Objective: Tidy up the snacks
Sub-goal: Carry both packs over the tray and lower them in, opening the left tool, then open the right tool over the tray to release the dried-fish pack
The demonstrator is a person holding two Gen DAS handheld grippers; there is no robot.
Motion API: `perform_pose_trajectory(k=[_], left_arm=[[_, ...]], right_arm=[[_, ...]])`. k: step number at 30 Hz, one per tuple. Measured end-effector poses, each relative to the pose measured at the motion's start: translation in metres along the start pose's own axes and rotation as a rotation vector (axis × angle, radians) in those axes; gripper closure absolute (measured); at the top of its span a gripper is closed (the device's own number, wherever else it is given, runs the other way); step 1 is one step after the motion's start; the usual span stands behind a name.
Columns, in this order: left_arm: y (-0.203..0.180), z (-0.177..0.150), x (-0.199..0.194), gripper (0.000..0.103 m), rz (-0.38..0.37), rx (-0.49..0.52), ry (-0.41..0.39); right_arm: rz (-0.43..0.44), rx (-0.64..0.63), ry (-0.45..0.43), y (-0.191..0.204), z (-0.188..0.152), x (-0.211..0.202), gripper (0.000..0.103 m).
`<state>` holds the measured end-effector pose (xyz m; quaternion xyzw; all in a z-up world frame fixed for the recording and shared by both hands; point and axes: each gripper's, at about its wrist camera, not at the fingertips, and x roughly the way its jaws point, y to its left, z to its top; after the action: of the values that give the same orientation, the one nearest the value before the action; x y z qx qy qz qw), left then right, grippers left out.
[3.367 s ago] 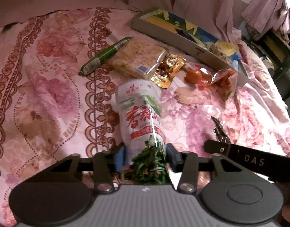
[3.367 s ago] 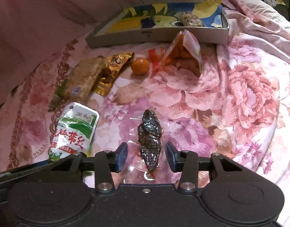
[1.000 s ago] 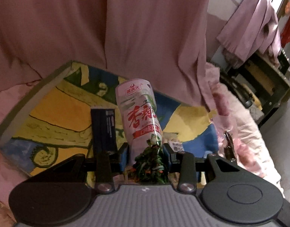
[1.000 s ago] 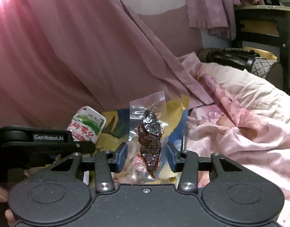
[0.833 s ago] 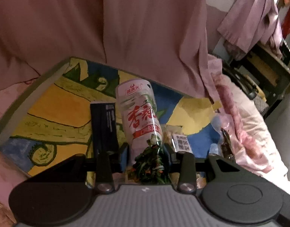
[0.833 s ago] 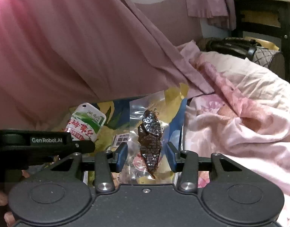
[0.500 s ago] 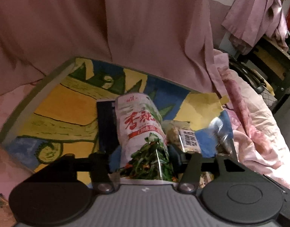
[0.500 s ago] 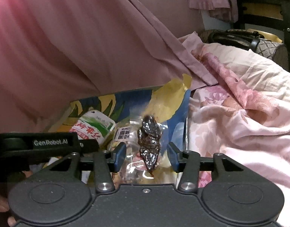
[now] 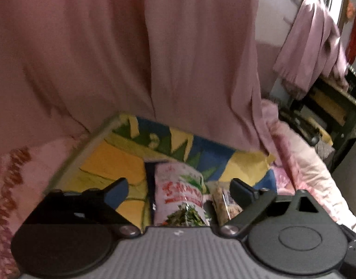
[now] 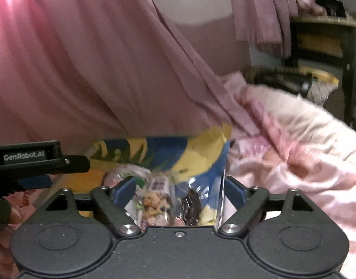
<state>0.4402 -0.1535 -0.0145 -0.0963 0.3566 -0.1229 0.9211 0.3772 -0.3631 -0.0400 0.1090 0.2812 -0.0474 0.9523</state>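
Releasing step, best finished by lifting both grippers straight up and clear, so neither packet drags out of the shallow box (image 9: 103,160) with the yellow, blue and green lining, set on the floral bed (image 10: 305,162) against a pink curtain (image 9: 108,58). Lying flat inside: white pickled-vegetable pouch (image 9: 180,190), then, at right, clear packet of dark braised meat (image 10: 192,203). Left gripper (image 9: 178,191) tipped downward above the pouch, fingers just spread wide, released, touching nothing. Right gripper (image 10: 179,190) likewise angled down, fingers just opened, meat packet loose between them.
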Motion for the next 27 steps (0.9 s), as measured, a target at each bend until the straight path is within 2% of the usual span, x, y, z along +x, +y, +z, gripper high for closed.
perform_pose_trajectory(k=[9, 14, 21, 27], left_arm=[[0.026, 0.001, -0.086, 0.001, -0.008, -0.027, -0.138], [0.044, -0.011, -0.13, 0.001, 0.017, -0.042, -0.176], [0.057, -0.044, -0.183, 0.0, 0.039, 0.025, -0.211], [0.068, -0.077, -0.216, 0.0, 0.067, 0.055, -0.199]], right_arm=[[0.02, -0.061, -0.162, 0.027, 0.012, -0.079, 0.002], [0.036, -0.056, -0.222, 0.038, 0.006, -0.125, 0.001], [0.055, -0.071, -0.243, 0.057, -0.017, -0.175, 0.001], [0.069, -0.112, -0.229, 0.072, -0.044, -0.214, 0.001]])
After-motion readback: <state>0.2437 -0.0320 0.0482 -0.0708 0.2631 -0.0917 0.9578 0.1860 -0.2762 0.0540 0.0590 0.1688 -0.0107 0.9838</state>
